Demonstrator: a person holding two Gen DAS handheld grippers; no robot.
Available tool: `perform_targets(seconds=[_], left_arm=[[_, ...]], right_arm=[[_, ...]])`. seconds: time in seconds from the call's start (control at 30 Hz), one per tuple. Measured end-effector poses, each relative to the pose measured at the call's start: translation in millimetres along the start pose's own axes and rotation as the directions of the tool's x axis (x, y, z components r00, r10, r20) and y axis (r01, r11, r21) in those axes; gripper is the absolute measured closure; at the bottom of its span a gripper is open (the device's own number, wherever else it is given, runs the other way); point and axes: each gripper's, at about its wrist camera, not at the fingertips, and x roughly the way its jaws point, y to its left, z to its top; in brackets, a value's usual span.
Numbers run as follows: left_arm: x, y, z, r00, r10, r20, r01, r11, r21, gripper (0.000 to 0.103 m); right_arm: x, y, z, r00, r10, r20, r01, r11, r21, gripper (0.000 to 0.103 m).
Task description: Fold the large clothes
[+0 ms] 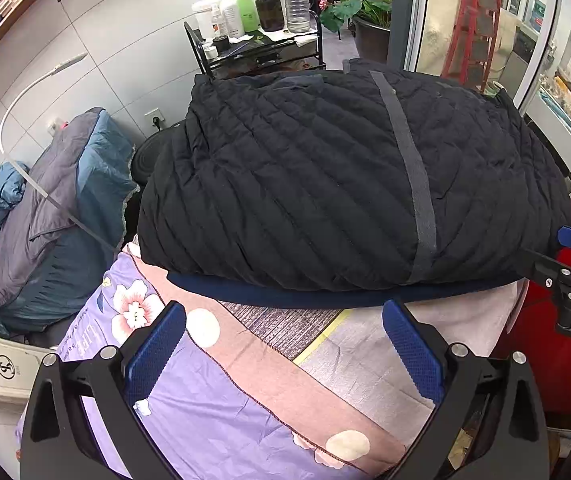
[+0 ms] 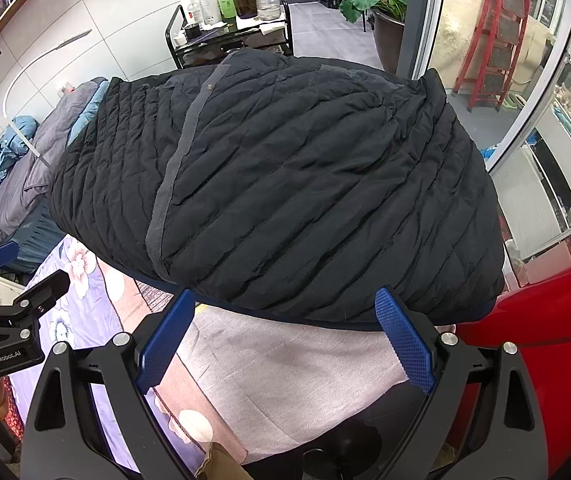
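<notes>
- One black quilted jacket, folded, with one grey strip, lying on layered floral bedding.
- Two grippers: left gripper and right gripper, both spread wide, empty, just short of jacket hem.
- Behind: one bottle cart, one red ladder, tiled wall.

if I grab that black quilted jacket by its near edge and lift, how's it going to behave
The black quilted jacket would probably sag and unfold rather than lift flat: it lies puffy and creased. It looks padded, so likely light for its bulk. The shell seems smooth, so it may slide on the patterned sheet; an open claw should bite deep.
</notes>
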Motion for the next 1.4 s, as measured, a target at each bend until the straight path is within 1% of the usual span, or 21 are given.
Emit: perform_targets(seconds=[0.23, 0.43, 0.53, 0.77, 0.9, 1.07, 1.17, 1.4], left_arm=[[-1.8, 4.3, 1.2, 1.0, 0.009, 0.011, -0.009, 1.0, -0.01, 0.006], [-5.1, 5.8, 2.4, 1.0, -0.013, 0.026, 0.014, 1.0, -0.018, 0.006], [-5.9, 6.5, 2.7, 0.999, 0.009, 0.031, -0.008, 1.0, -0.026, 0.006], [-6.5, 4.2, 4.7, 0.999, 0.012, 0.032, -0.011, 1.0, -0.02, 0.006], [-6.9, 3.4, 5.9, 0.999, -0.004, 0.034, 0.004, 1.0, -0.02, 0.006], [-7.3, 5.9, 8.0, 0.999, 0.028, 0.039, -0.027, 0.999, -0.032, 0.006], [-7.4, 7.3, 8.2, 0.999, 0.022, 0.035, -0.021, 0.999, -0.04, 0.006], [-7.3, 5.8, 8.9, 0.999, 0.035, 0.037, -0.034, 0.999, -0.028, 0.006]], right_arm=[[-0.5, -0.4, -0.9, 1.0, -0.001, -0.002, 0.001, 1.0, 0.005, 0.012], [-0.7, 0.0, -1.0, 1.0, 0.0, -0.002, 0.0, 1.0, 0.005, 0.012], [-0.8, 0.0, -1.1, 1.0, 0.0, -0.001, 0.0, 1.0, 0.005, 0.012], [-1.0, -1.5, -1.3, 1.0, 0.001, -0.002, -0.001, 1.0, 0.011, 0.012], [-1.3, -2.5, -2.6, 1.0, 0.004, -0.002, -0.004, 1.0, 0.013, 0.012], [-0.8, -3.4, -3.5, 1.0, 0.006, -0.005, -0.006, 1.0, 0.015, 0.012], [-0.7, -3.1, -3.3, 1.0, 0.005, -0.004, -0.005, 1.0, 0.013, 0.012], [-0.9, -1.8, -5.2, 1.0, 0.009, -0.003, -0.009, 1.0, 0.01, 0.012]])
